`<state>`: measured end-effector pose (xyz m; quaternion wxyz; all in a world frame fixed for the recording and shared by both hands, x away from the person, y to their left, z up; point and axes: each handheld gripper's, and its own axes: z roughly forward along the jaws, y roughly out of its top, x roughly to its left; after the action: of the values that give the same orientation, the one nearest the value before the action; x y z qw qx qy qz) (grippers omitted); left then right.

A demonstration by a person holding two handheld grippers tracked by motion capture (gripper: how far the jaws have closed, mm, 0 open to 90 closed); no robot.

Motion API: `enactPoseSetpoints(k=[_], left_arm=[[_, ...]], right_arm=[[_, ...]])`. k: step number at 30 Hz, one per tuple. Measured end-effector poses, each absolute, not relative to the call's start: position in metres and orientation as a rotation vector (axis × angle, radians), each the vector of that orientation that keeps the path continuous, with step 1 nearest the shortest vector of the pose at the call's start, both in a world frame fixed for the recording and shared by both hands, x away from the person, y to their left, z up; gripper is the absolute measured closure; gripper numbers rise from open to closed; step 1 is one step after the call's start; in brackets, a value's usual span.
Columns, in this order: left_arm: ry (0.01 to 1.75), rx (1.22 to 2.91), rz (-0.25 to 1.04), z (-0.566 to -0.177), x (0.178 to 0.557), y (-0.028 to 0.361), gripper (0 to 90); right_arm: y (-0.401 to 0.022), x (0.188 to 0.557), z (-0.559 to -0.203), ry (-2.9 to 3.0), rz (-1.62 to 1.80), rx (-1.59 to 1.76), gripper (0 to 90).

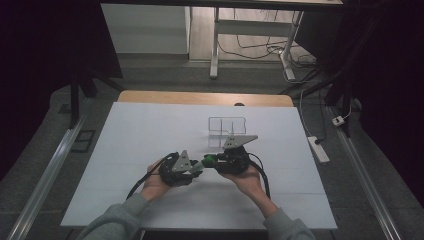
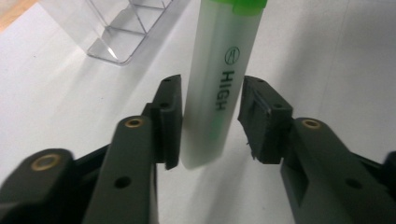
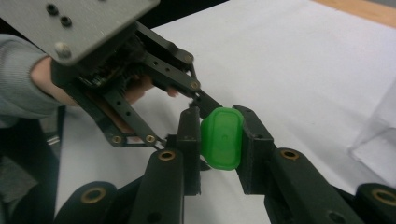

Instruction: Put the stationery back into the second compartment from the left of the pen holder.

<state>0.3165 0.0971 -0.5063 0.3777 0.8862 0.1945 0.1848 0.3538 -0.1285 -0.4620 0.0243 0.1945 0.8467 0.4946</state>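
Handover at lower centre of the high view. Right gripper [image 3: 219, 140] is clamped on the green cap [image 3: 222, 138] of the highlighter [image 2: 222, 88]; left gripper [image 2: 209, 121] stands slightly apart around its barrel, apparently releasing so the right can take it, perhaps toward the clear organiser [image 1: 226, 128].

One highlighter [image 2: 219, 88] with one green cap [image 3: 222, 137] — two grippers, left gripper [image 2: 210, 123] and right gripper [image 3: 219, 144] — one clear plastic organizer [image 1: 226, 127], one table [image 1: 150, 130].
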Motion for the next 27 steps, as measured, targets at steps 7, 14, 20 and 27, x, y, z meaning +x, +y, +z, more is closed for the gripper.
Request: enactPoseSetpoints(k=[7, 14, 20, 27], left_arm=[[0.532, 2.262, 0.441, -0.506, 0.319, 0.101, 46.2], [0.573, 2.257, 0.419, -0.505, 0.321, 0.107, 39.6], [0.618, 2.245, 0.394, -0.502, 0.321, 0.116, 35.3], [0.676, 2.215, 0.393, -0.502, 0.317, 0.135, 33.5]], right_arm=[[-0.134, 0.354, -0.459, 2.587, 1.535, 0.601, 74.0], [-0.138, 0.354, -0.455, 2.559, 1.536, 0.596, 74.0], [-0.144, 0.354, -0.448, 2.522, 1.553, 0.597, 74.1], [-0.152, 0.353, -0.439, 2.483, 1.567, 0.588, 74.0]])
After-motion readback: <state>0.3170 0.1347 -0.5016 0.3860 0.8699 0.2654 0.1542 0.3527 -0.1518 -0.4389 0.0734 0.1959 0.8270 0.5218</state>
